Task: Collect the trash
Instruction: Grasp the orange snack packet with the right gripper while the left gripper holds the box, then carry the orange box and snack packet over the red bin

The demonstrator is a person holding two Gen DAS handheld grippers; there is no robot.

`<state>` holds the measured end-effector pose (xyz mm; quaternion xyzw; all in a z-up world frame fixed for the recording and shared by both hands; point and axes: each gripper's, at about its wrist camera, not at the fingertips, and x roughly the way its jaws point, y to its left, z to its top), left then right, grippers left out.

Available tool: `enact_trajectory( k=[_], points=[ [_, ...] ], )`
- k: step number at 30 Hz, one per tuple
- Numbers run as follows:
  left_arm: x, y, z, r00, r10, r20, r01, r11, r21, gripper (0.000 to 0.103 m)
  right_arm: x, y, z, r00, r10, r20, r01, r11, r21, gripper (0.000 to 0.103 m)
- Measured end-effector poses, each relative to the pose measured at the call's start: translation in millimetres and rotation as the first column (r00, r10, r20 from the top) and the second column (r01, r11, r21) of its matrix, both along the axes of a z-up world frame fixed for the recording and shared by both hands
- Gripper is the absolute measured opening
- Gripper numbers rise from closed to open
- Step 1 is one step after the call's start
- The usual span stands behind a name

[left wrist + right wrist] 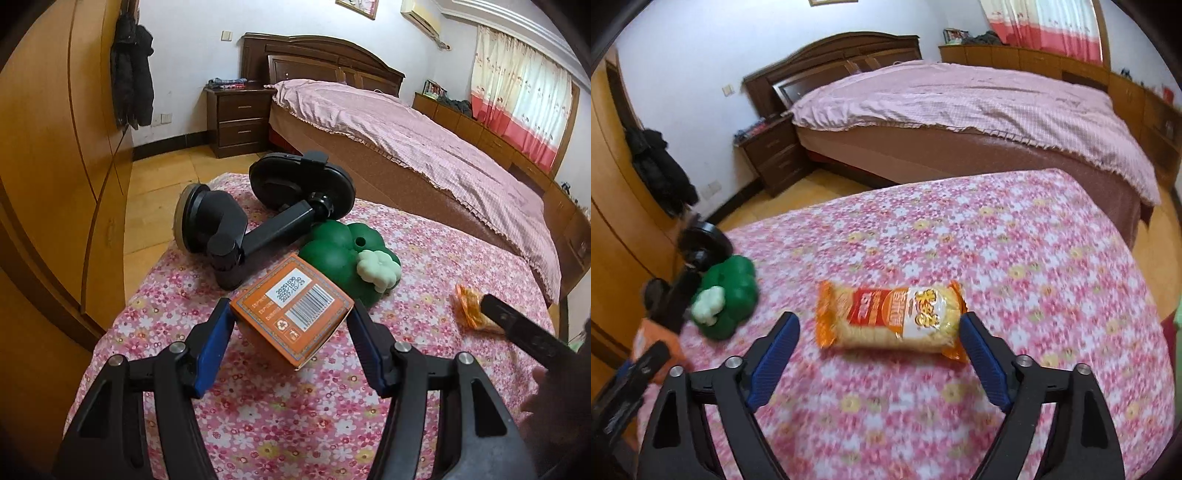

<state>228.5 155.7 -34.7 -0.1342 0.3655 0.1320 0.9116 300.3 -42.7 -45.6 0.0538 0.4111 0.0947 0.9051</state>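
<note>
My left gripper is shut on a small orange carton with a barcode label. Its blue pads press on the carton's two sides and hold it tilted above the floral tablecloth. In the right wrist view, an orange and white snack packet lies on the cloth between the spread fingers of my right gripper, which is open. The right pad is close to the packet's end and the left pad stands apart from it. The left wrist view shows the same packet at the right edge, beside a black right finger.
A black suction-cup holder and a green toy with a pale flower lie at the table's far left corner. Beyond the table are a pink-covered bed, a dark nightstand and a wooden wardrobe on the left.
</note>
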Motion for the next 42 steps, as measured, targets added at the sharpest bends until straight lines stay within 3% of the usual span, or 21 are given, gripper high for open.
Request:
enact_trajectory(
  k=[6, 15, 18, 20, 23, 33, 42],
  points=[
    [0.1, 1.3, -1.7, 1.000, -0.004, -0.001, 0.003, 1.000, -0.021, 0.063, 14.4, 16.2, -9.3, 1.000, 0.006, 0.011, -0.005, 0.994, -0.112, 0.090],
    [1.2, -2.6, -4.2, 1.000, -0.025, -0.007, 0.024, 0.999, -0.044, 0.063, 24.4, 19.2, -21.1, 0.999, 0.017, -0.051, -0.024, 0.991, -0.129, 0.096],
    [1.1, -3.3, -3.9, 1.000, -0.026, -0.003, 0.026, 0.999, -0.045, 0.063, 21.8, 20.7, -21.1, 0.999, 0.027, -0.047, -0.032, 0.992, -0.119, 0.095],
    [1.4, -3.7, -3.9, 1.000, -0.030, -0.002, 0.029, 0.998, -0.050, 0.063, 19.4, 18.2, -19.7, 0.999, 0.027, -0.038, -0.031, 0.994, -0.102, 0.084],
    [1.0, -6.7, -3.5, 0.999, -0.041, 0.000, 0.041, 0.998, -0.050, 0.063, 13.1, 15.1, -19.4, 0.999, 0.042, -0.032, -0.045, 0.996, -0.082, 0.081],
    [-2.4, -26.0, 3.4, 0.993, -0.112, 0.023, 0.113, 0.993, -0.029, 0.063, -32.2, -2.2, -7.7, 0.997, 0.078, -0.011, -0.078, 0.997, -0.011, 0.080],
    [-11.5, -57.0, 18.3, 0.975, -0.218, 0.047, 0.219, 0.976, -0.019, 0.063, -87.6, -59.4, 20.5, 1.000, -0.009, 0.021, 0.008, 0.999, 0.051, 0.080]
  ],
)
